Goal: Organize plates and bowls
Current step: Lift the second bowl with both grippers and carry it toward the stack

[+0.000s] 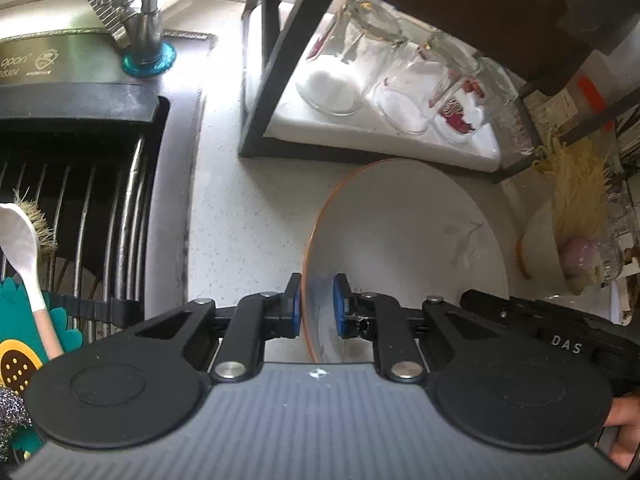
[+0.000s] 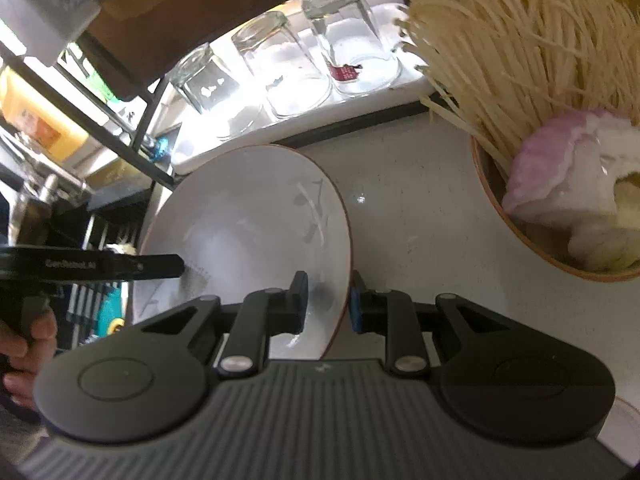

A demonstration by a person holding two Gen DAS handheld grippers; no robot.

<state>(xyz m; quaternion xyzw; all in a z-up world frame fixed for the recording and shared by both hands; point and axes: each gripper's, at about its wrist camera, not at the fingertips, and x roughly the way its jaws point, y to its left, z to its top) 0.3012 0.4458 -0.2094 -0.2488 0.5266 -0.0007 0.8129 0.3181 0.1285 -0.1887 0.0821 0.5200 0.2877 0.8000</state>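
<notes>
White glazed plate (image 1: 400, 240) with an orange rim, held on edge above the counter (image 1: 240, 220) — left gripper (image 1: 317, 306) and right gripper (image 2: 329, 300) each pinch opposite rims. Risk: slick glaze, narrow pads — uneven pull could drop it.

The lower rim of the white plate (image 1: 400, 240) is hidden behind the body of the left gripper (image 1: 318, 304). In the right wrist view the same rim section is hidden behind the right gripper (image 2: 330, 300). Contact between pads and plate cannot be confirmed in either view. The faucet (image 1: 150, 8) is cut off by the top edge. The white spoon (image 1: 24, 240) is cut off at the left edge. The bowl of noodles (image 2: 532, 240) runs past the right edge. Lettering on the sink rim (image 1: 48, 60) is partly legible only.
</notes>
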